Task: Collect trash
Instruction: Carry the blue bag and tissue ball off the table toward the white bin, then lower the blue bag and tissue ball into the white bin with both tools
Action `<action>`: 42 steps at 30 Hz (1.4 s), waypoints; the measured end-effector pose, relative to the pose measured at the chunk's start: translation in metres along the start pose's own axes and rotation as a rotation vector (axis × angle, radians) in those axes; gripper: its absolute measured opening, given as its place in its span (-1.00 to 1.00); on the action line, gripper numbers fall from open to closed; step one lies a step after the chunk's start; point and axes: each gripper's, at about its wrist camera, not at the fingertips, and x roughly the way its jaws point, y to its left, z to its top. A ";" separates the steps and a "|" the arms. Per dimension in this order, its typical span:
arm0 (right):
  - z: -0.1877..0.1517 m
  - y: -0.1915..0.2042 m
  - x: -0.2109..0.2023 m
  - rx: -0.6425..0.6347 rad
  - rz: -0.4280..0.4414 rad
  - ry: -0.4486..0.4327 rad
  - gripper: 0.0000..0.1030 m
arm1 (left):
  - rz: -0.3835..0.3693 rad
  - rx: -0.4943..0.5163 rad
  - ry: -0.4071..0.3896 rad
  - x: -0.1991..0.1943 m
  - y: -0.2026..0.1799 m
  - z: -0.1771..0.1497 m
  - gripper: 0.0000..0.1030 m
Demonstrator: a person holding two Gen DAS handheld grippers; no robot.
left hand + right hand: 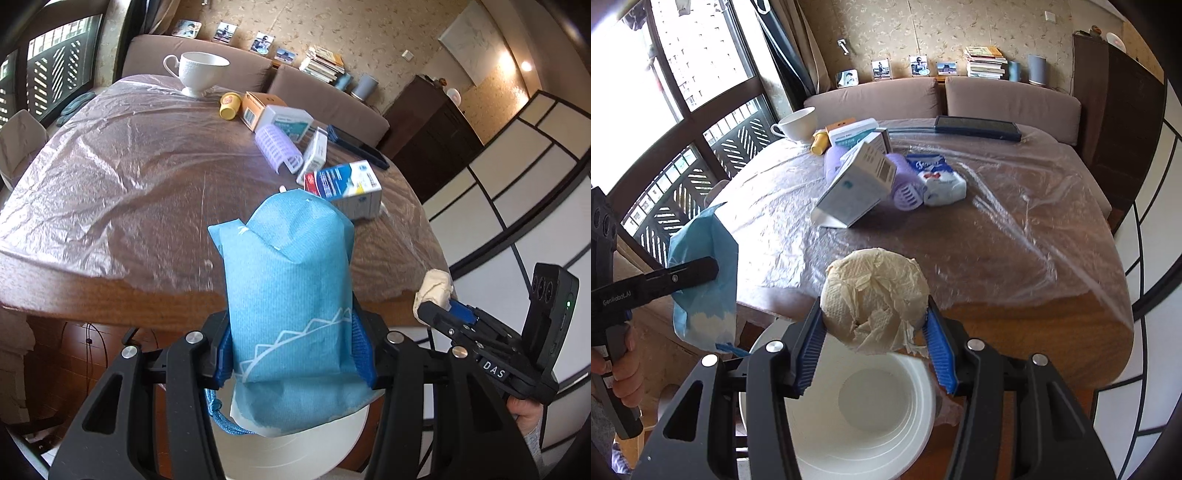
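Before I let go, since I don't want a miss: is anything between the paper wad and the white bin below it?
Nothing visible. The right tongs hold the crumpled paper wad directly above the open white bin. The blue bag hangs off to the side in the left tongs.

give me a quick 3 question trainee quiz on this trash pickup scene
1. What does the left gripper hold?
2. True or false: the right gripper is empty.
3. What sits below both grippers: A) white bin B) teacup C) books?

Key:
1. A blue bag, pinched between its fingers.
2. False: it grips a crumpled paper wad.
3. A.
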 end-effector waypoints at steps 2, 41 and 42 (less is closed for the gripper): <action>-0.011 0.007 0.000 0.022 -0.004 0.014 -0.02 | 0.006 0.027 0.013 -0.002 -0.001 -0.008 0.01; -0.096 0.025 0.050 0.111 -0.090 0.159 -0.02 | 0.205 0.113 0.140 0.041 -0.004 -0.100 0.01; -0.096 0.025 0.052 0.108 -0.090 0.161 -0.02 | 0.208 0.114 0.142 0.042 -0.003 -0.101 0.01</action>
